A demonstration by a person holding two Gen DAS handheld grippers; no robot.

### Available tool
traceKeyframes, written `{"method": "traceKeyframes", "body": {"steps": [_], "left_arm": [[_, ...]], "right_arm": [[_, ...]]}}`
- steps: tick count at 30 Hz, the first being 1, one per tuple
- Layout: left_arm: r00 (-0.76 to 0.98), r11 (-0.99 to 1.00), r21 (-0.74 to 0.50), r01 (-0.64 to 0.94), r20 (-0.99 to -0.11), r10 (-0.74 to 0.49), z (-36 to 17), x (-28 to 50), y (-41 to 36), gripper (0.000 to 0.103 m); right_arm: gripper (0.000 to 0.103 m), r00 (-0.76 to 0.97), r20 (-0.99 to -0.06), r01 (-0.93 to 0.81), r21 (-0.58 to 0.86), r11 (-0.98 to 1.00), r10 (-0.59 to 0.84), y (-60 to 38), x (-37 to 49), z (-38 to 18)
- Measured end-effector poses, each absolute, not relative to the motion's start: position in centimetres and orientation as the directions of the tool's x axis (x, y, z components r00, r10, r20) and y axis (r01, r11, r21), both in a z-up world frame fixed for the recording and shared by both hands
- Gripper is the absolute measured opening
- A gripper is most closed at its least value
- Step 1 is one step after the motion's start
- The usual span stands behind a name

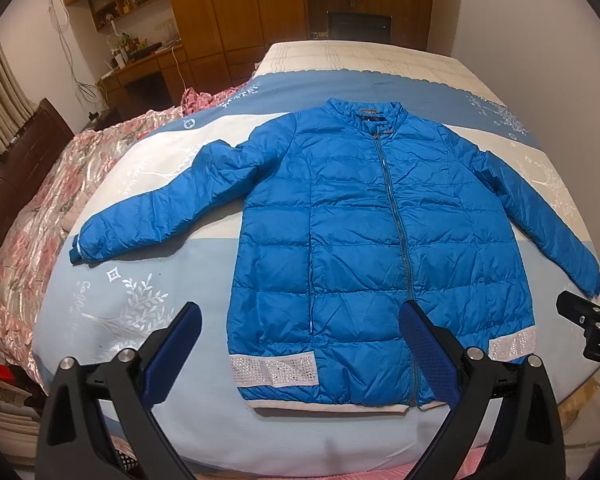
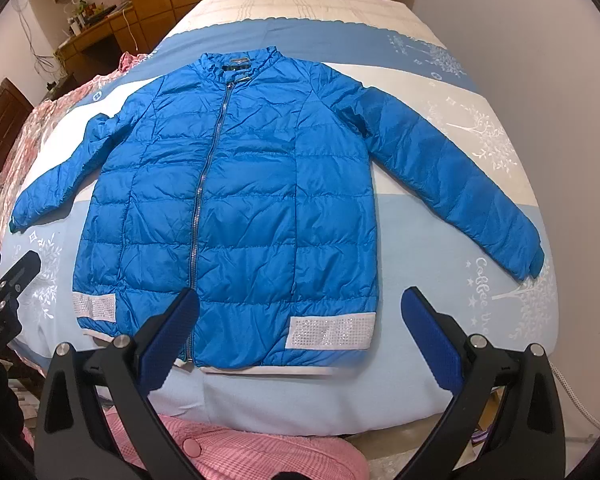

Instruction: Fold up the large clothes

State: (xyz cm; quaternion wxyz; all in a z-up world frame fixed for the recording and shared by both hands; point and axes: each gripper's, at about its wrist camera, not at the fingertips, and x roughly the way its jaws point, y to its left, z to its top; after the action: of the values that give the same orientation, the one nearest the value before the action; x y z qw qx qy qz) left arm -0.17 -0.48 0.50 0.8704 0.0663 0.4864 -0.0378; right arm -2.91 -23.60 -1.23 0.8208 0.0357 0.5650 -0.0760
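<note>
- The left gripper (image 1: 300, 344) is hanging wide open over the near edge of the bed (image 1: 204, 264), nothing between its jaws, tilted down at the jacket (image 1: 380, 220).
- The jacket is lying flat and zipped, front up, just ahead of both tools, collar at the far end and hem nearest.
- Off to the left of the left gripper, the left sleeve (image 1: 152, 220) is stretching out towards the pink quilt (image 1: 32, 216); if the jaws are pinching too deep there, they may be catching the bed cover along with the cuff.
- The shell looks slick and puffy, so I am judging that a shallow bite on it is likely to be slipping out mid-lift.
- The zip (image 1: 396, 216) is running just inside the left gripper's right finger; a fold made off that line is probably ending up lopsided.
- The right gripper (image 2: 300, 336) is hovering open too, empty, its left finger over the hem (image 2: 260, 370) beside the zip.
- Out past its right finger the right sleeve (image 2: 460, 184) is lying angled outward, cuff well apart from the body; dragging it in fast may be bunching the shoulder.
- The two tools are sitting close side by side; both reaching for the middle at once could be knocking them together.
- Trapped air may be springing any fold back open.
</note>
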Motion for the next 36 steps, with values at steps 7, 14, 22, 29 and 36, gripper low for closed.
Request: {"method": "traceKeyframes", "body": {"steps": [7,14,22,29,36], "left_arm": [[0.522,0.989,0.077,0.130,-0.853,-0.002,0.07,-0.10,-0.48,0.099],[0.523,0.989,0.074,0.128,-0.852,-0.004,0.11,0.09,-0.51,0.099],[0.522,0.989,0.073,0.130,-0.853,-0.006,0.11,0.30,-0.22,0.099],[0.522,0.989,0.073,0.130,-0.853,-0.006,0.01,0.20,-0.21,0.099],[0.524,0.989,0.074,0.129,-0.852,-0.004,-0.02,0.16,-0.19,0.099]], "right_arm": [[0.100,0.348,-0.934,0.167,-0.028,0.986,-0.086,-23.69,-2.87,-1.29],[0.100,0.350,-0.933,0.167,-0.028,0.986,-0.086,-23.70,-2.85,-1.29],[0.100,0.350,-0.933,0.166,-0.029,0.986,-0.086,-23.66,-2.84,-1.25],[0.100,0.350,-0.933,0.165,-0.029,0.986,-0.086,-23.66,-2.81,-1.24],[0.100,0.352,-0.932,0.165,-0.029,0.986,-0.087,-23.64,-2.79,-1.19]]}}
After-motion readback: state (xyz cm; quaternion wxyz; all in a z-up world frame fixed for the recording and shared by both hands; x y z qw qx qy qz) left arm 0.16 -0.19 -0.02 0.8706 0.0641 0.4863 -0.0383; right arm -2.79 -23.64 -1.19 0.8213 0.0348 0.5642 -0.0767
